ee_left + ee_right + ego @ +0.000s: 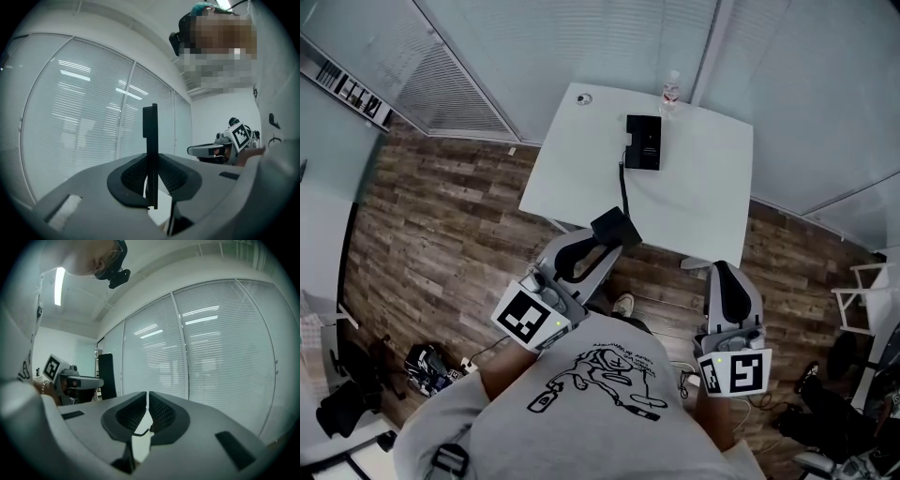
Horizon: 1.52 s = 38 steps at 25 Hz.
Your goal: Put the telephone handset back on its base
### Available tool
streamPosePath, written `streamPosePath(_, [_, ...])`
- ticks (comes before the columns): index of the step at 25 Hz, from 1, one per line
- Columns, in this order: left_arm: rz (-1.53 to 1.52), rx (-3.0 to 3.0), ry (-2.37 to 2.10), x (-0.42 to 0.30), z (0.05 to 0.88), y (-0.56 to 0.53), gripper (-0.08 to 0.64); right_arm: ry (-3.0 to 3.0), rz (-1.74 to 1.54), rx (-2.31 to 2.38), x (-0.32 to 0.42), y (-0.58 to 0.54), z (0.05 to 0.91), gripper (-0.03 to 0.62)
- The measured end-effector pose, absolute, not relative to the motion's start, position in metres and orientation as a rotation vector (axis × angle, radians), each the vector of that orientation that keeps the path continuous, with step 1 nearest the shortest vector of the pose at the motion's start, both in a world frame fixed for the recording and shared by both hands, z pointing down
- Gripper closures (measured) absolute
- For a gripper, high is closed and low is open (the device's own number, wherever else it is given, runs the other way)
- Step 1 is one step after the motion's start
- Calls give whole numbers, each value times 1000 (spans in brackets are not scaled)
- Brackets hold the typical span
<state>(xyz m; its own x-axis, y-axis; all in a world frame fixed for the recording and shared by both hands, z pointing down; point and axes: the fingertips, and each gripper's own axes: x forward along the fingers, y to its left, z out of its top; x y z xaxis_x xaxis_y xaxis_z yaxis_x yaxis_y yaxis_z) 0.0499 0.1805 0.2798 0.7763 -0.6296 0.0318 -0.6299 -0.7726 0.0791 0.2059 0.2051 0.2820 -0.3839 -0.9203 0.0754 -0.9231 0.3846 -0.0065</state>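
The black telephone base [643, 142] lies at the far middle of a white table [703, 187]. A black cord [623, 183] runs from it toward the table's near edge, to the black handset [616, 228]. My left gripper [602, 246] is shut on the handset and holds it just off that edge. In the left gripper view the handset [150, 150] stands as a thin upright slab clamped between the pads of the left gripper [151, 176]. My right gripper [724, 274] hangs near the table's right corner. In its own view the right gripper [147, 401] is shut with nothing in it.
A small water bottle [671, 91] and a round object [584, 98] stand at the table's far edge. Glass walls with blinds [478, 56] enclose the table behind and to the right. A white chair [858, 295] is at the right, bags [427, 367] on the wood floor at the left.
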Motion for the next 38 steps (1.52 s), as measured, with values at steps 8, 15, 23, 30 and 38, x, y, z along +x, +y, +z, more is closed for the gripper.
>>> streamPosePath(8, [-1, 2865, -1026, 50, 286, 153, 494, -2573, 74, 1678, 202, 175, 286, 578])
streamPosePath(15, [-28, 2843, -1049, 37, 289, 108, 494, -2579, 63, 1633, 188, 125, 288, 578])
streamPosePath(23, [-27, 2829, -1017, 20, 291, 31, 494, -2580, 47, 1621, 166, 45, 283, 578])
streamPosePath(30, [-36, 2846, -947, 6, 290, -40, 494, -2553, 42, 1645, 146, -24, 280, 578])
streamPosePath(38, [-46, 2851, -846, 1, 295, -89, 494, -2513, 33, 1690, 133, -69, 282, 578])
